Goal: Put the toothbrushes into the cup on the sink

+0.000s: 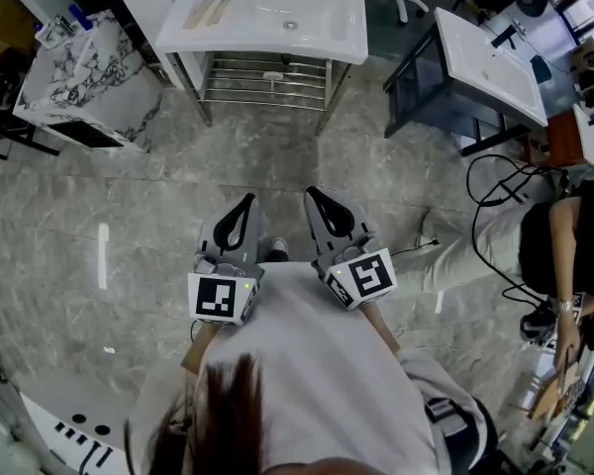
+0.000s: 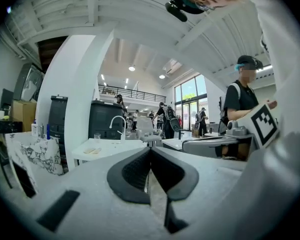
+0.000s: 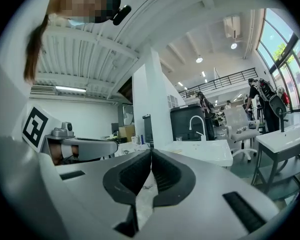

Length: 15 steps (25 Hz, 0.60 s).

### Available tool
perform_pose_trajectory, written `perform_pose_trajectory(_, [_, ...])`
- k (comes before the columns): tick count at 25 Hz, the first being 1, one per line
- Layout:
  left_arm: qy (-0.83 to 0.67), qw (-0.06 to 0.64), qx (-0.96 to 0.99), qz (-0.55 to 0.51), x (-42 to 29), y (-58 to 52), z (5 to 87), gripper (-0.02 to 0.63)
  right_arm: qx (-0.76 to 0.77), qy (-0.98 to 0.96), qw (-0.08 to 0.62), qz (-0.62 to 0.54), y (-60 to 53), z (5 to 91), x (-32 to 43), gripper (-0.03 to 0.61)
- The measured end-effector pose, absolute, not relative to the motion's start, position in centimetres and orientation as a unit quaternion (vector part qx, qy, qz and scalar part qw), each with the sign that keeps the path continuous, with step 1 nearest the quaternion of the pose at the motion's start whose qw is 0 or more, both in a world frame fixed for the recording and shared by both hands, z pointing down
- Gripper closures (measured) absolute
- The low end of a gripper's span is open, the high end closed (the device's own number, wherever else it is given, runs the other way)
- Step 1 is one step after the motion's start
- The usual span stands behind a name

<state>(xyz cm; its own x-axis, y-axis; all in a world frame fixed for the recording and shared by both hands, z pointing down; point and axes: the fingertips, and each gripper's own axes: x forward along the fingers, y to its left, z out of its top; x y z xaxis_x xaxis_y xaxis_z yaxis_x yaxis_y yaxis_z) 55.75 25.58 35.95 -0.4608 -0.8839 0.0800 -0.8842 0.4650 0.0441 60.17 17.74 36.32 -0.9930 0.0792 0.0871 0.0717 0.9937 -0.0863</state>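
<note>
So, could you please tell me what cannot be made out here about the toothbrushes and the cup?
- toothbrushes: head view, too small; two pale sticks, heads unclear.
- cup: left gripper view, tiny; contents unreadable.
- sink: head view, back rim cut off by the top edge, cup unseen there.

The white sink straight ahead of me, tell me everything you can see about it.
The sink is a white, glossy rectangular basin on a metal frame with a wire shelf beneath, standing on the grey floor. A drain sits mid-basin; a curved white faucet rises at the back. Two pale toothbrushes lie side by side on its left ledge, with a clear cup farther back.
</note>
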Motion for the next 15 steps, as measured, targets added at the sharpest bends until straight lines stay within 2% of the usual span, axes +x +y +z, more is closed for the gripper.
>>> perform_pose_trajectory(6, [-0.861,0.044,0.506,0.002,55.3,26.1,35.9,0.598,-0.057,-0.997,0.029,0.031,18.5,35.6,60.1,0.561])
perform_pose_trajectory(15, [-0.873,0.062,0.484,-0.010,52.7,27.0,36.5,0.598,-0.063,-0.996,0.048,0.042,18.5,36.6,58.3,0.561])
